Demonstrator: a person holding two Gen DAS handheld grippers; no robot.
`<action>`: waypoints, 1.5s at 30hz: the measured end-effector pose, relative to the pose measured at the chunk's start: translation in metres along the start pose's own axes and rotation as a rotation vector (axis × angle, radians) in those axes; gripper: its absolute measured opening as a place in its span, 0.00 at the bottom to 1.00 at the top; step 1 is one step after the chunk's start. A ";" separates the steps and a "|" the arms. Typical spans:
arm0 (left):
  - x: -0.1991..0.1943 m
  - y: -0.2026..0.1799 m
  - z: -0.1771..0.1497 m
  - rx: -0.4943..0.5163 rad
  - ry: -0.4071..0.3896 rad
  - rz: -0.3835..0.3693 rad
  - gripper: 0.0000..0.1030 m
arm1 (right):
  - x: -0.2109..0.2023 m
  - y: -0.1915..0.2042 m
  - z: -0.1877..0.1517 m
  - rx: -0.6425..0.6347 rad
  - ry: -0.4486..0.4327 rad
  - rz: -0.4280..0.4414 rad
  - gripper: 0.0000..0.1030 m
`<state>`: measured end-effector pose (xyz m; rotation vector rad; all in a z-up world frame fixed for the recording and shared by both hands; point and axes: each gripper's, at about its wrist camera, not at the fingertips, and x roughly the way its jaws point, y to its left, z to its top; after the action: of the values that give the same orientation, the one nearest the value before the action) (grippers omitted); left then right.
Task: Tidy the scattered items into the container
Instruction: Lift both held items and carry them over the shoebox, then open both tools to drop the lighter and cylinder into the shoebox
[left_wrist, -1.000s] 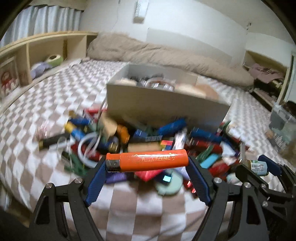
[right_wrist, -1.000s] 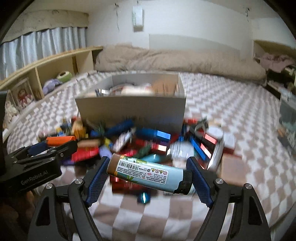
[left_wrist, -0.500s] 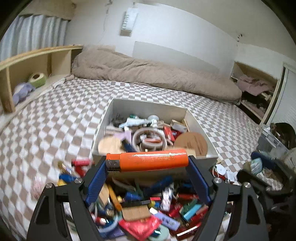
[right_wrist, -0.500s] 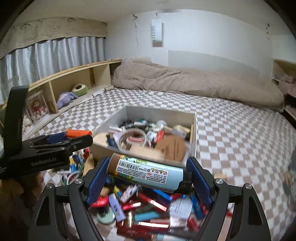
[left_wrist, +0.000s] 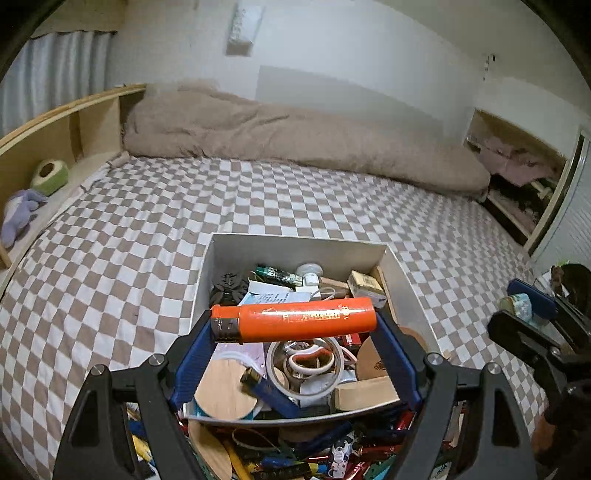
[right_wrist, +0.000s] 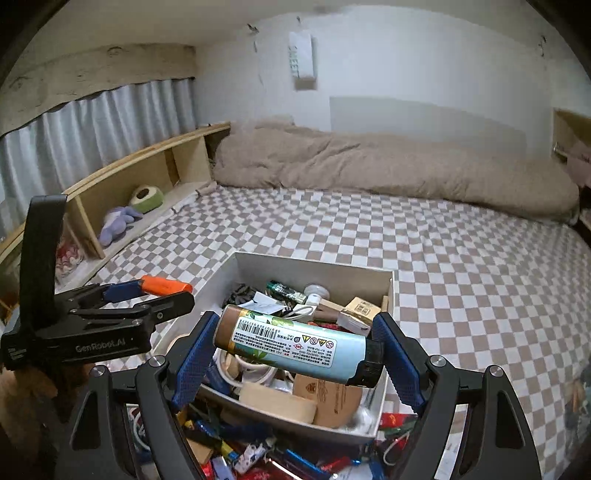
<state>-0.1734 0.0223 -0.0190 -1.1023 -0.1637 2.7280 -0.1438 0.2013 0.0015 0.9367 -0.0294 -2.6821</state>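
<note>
The room is lit softly and evenly, a bit dim. The white wall (right_wrist: 424, 66) is the brightest part. No hard shadows fall on the bed (left_wrist: 295, 206). Both pictures bend like a fish bowl, so the shelf (right_wrist: 147, 166) curves, and the corners are black. The orange lighter (left_wrist: 295, 320) has small shiny spots. The pile (left_wrist: 314, 458) at the bottom looks dark and a little blurry. Far things look soft.

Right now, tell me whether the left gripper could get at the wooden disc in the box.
Probably not yet: the left gripper is shut on the orange lighter. The wooden disc lies uncovered in the box.
</note>
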 end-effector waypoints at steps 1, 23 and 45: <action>0.006 0.001 0.002 0.000 0.015 -0.001 0.81 | 0.008 -0.002 0.002 0.010 0.018 0.000 0.81; 0.128 0.044 0.039 -0.040 0.195 0.043 0.81 | 0.185 -0.054 0.047 0.174 0.293 -0.037 0.81; 0.173 0.037 0.049 -0.034 0.229 0.000 0.81 | 0.213 -0.076 0.051 0.344 0.319 0.116 0.97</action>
<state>-0.3348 0.0226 -0.1075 -1.4116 -0.1761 2.5817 -0.3541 0.2086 -0.0960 1.4086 -0.4726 -2.4327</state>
